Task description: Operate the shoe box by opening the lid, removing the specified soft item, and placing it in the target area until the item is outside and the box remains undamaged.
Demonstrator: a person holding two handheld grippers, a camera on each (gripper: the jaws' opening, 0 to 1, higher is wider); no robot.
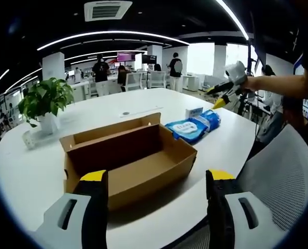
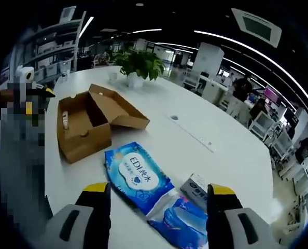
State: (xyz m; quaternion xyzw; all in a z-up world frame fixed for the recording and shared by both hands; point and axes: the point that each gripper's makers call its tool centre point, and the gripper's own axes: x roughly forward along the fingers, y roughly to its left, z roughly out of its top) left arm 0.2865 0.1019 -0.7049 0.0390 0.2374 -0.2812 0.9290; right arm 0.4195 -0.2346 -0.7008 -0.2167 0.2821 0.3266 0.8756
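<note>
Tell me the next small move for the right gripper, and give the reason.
Probably none beyond drawing back: the shoe box stands open, with no soft item visible in it, and the blue packs lie on the table beside it. The right gripper hovers open above them, gripping nothing.

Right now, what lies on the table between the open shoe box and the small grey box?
In the right gripper view, two blue wipes packs lie between the shoe box and the small grey box, on the white table.

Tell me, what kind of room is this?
Probably a big open office: a large white table holding a potted plant, desks and chairs with people working behind, and long strip lights overhead.
</note>
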